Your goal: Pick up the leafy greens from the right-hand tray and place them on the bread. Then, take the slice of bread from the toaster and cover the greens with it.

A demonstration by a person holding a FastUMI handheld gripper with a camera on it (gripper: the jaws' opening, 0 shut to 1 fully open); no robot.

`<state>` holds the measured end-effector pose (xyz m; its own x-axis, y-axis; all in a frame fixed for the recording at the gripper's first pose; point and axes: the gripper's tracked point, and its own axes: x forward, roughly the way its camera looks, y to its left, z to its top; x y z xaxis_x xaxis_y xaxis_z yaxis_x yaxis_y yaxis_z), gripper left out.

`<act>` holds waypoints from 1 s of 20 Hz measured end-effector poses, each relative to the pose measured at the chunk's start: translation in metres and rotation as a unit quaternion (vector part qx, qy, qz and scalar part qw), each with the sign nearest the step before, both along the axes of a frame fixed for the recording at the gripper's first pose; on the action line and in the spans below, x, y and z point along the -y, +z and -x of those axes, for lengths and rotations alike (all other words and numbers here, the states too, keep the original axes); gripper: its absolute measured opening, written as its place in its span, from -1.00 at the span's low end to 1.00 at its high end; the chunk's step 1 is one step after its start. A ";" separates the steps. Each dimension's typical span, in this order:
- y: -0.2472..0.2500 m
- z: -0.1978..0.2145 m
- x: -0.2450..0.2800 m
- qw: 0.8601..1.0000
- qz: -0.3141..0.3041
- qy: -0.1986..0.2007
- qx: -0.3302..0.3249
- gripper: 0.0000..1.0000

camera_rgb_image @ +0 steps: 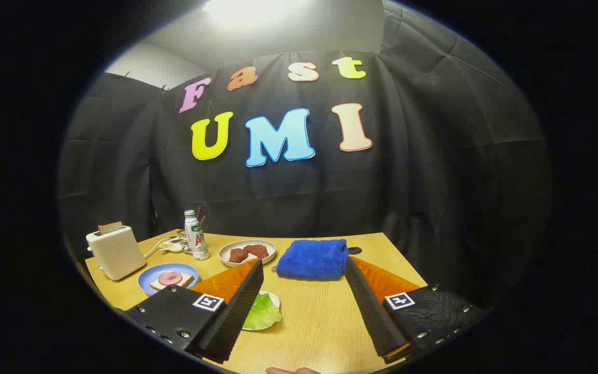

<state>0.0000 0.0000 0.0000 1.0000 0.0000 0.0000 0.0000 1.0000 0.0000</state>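
Green leafy greens (261, 313) lie on a small tray (274, 298) at the gripper's (304, 270) seven o'clock; its fingers stand released, wide apart, suggesting an approach before grasping.

Light comes from one strong lamp (249, 9) overhead, which is blown out to pure white w/ glare spreading on the pale wall (299, 36) beside it. The worktop (320, 317) is lit evenly and bright, colours clear, only soft short shadows under the towel (313, 258) and toaster (116, 252). The dark cloth (434, 182) swallows light; its folds are faint. Fisheye distortion is strong: worktop edges curve, cloth bends near the rim. Centre is sharp; the gripper (304, 270) fingers, spread wide apart, look slightly soft close to the lens.
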 end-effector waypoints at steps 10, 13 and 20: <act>0.010 0.005 -0.008 1.000 -0.002 0.011 0.018 0.95; 0.007 0.003 -0.007 1.000 0.000 0.009 0.016 0.94; -0.005 -0.002 -0.011 1.000 -0.004 0.013 -0.006 0.95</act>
<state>0.0018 0.0106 -0.0054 0.9996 0.0255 -0.0125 -0.0254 0.9996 0.0082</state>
